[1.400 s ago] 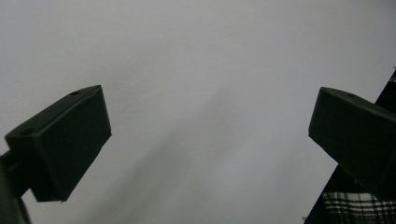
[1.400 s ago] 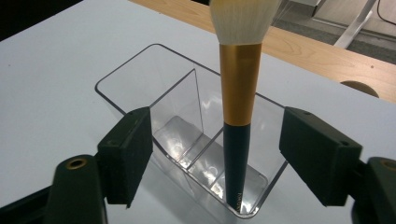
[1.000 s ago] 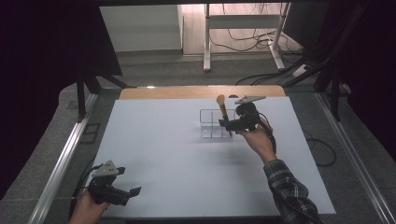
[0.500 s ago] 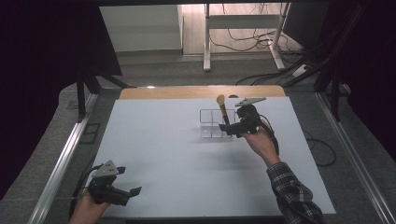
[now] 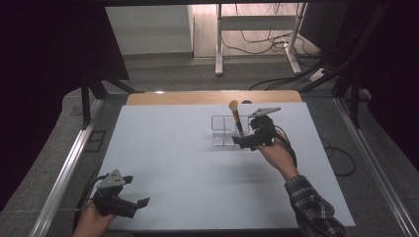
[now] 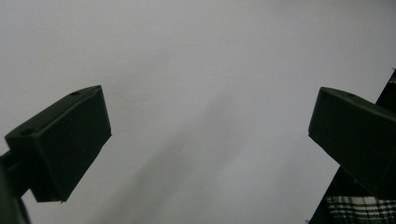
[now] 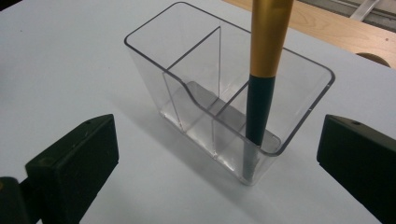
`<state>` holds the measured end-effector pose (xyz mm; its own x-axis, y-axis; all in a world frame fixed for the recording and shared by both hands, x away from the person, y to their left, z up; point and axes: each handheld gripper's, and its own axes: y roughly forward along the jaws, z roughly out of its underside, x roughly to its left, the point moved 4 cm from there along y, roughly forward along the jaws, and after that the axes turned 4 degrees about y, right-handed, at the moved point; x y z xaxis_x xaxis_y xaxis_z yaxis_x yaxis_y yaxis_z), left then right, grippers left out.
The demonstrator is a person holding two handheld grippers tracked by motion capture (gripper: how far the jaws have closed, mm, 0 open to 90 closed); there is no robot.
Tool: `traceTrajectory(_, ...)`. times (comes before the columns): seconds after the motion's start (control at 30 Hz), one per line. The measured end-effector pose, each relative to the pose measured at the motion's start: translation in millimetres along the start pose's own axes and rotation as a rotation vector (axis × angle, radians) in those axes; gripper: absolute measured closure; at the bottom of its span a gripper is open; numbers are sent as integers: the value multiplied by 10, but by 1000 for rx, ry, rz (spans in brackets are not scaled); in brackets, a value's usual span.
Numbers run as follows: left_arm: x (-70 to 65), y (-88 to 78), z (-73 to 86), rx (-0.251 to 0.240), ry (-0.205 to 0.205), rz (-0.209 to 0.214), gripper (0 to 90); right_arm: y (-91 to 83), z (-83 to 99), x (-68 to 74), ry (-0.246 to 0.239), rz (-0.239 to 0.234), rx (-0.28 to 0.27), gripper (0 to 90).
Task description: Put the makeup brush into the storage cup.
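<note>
A clear plastic organizer (image 5: 222, 132) (image 7: 154, 32) with several compartments stands at the back middle of the white table (image 5: 173, 163). A brush (image 5: 236, 116) (image 7: 268, 42) with a gold ferrule and a dark handle stands upright in its right end compartment. My right gripper (image 5: 242, 141) (image 7: 218, 135) is just in front of that end. Its jaws have just been opening and now stand wide, the pads clear of brush and organizer. My left gripper (image 5: 136, 191) (image 6: 210, 116) rests open near the table's front left corner, nothing between its jaws.
A wooden strip (image 5: 207, 97) borders the table's far edge. Metal rails (image 5: 64, 173) run along both sides. Desk legs and cables (image 5: 276, 44) lie on the floor beyond. A plaid sleeve (image 5: 311, 207) (image 6: 359, 210) comes in at the lower right.
The right gripper has eased slightly back from the brush, which stays standing in the organizer. The left gripper has not moved.
</note>
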<state>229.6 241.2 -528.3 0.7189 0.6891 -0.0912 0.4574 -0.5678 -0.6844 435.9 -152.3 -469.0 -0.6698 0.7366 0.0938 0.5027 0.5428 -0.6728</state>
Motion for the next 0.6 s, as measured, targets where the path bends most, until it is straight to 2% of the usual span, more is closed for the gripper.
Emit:
traceTrajectory(0.13,2,-8,9,-3,-6,-3,0,-28,21,34,-17,2,-2,0)
traceTrajectory(0.6,1,-5,10,5,6,-2,0,-126,107,104,-31,-18,-11,0)
